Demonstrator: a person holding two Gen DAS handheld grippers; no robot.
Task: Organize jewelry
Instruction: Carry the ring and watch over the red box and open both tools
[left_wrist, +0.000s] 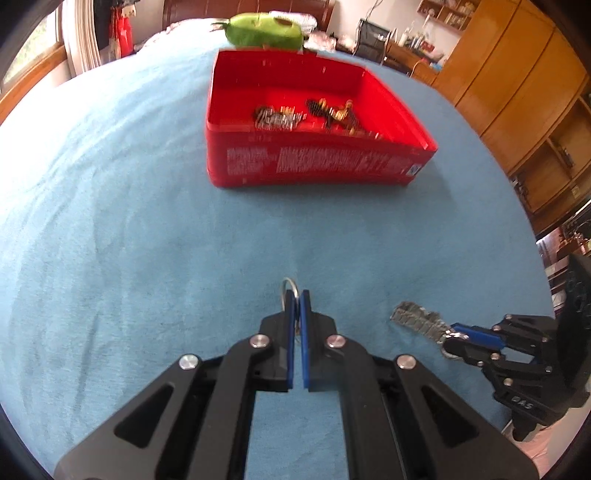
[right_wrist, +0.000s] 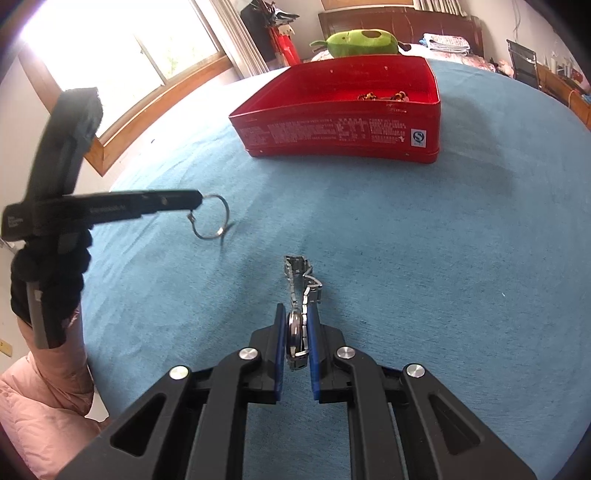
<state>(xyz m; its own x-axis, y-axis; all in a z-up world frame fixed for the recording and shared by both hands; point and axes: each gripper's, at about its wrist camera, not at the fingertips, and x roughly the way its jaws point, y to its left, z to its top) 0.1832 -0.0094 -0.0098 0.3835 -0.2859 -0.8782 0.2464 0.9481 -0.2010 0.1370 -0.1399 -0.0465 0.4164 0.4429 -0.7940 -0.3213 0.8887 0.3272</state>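
My left gripper was clamped on a thin silver ring, which hung clear of the blue bedspread. My right gripper was pinched on a metal watch at its case, the bracelet trailing onto the cloth just ahead. Both pieces sat near me; the red tin stood farther off, with other jewelry already inside. To do this well, I judged I should lift the watch until its bracelet cleared the fabric, carry both over the near wall, and release low so nothing bounced. A green plush toy lay beyond the tin.
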